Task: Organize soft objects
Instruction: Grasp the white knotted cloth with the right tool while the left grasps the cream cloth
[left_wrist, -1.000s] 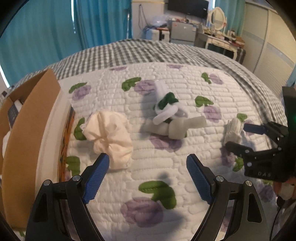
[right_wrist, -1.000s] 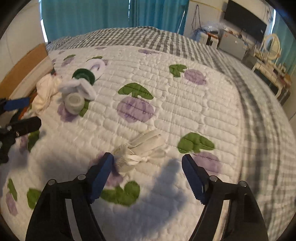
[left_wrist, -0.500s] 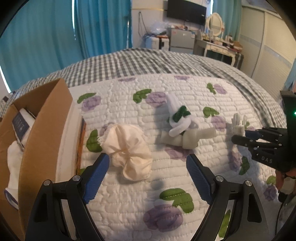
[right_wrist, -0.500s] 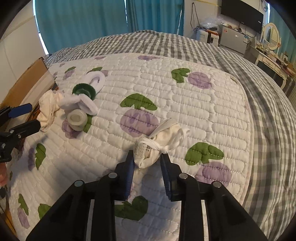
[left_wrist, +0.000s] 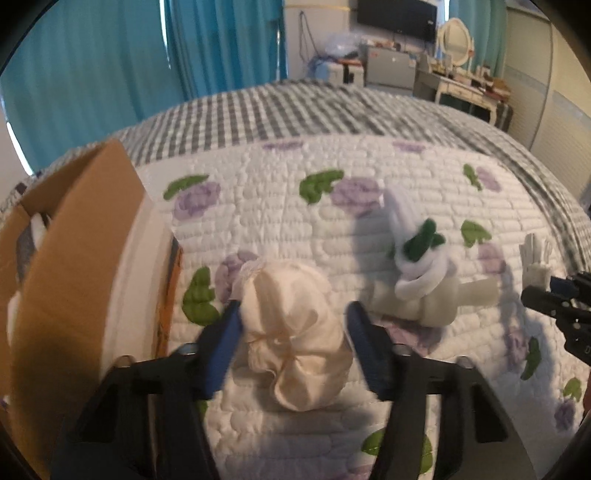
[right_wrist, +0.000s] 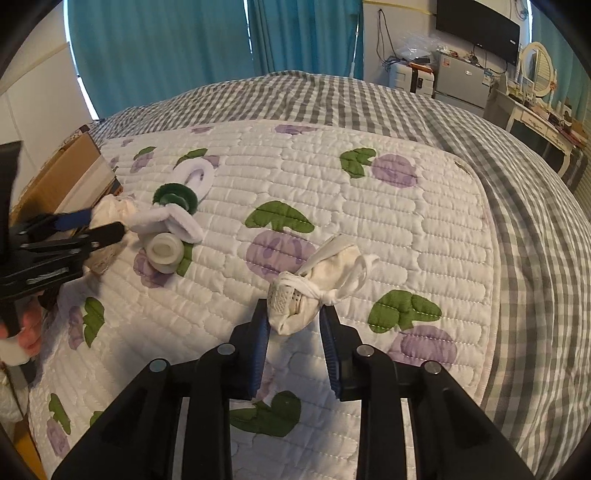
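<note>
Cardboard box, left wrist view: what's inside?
The cardboard box opening shows only a sliver: something white with a dark patch. The near wall covers everything else, so contents can't be identified.

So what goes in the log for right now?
left gripper: closing around cream cloth bundle | right gripper: shut on knotted white cloth bundle

Both wrist cams are sitting low and close over the quilt (left_wrist: 369, 177), aiming toward the far edge of the bed. They're both catching the white-and-green roll (left_wrist: 417, 254) (right_wrist: 173, 210) and the cardboard box (left_wrist: 74, 236) (right_wrist: 55, 177) on the quilt's left edge.
</note>
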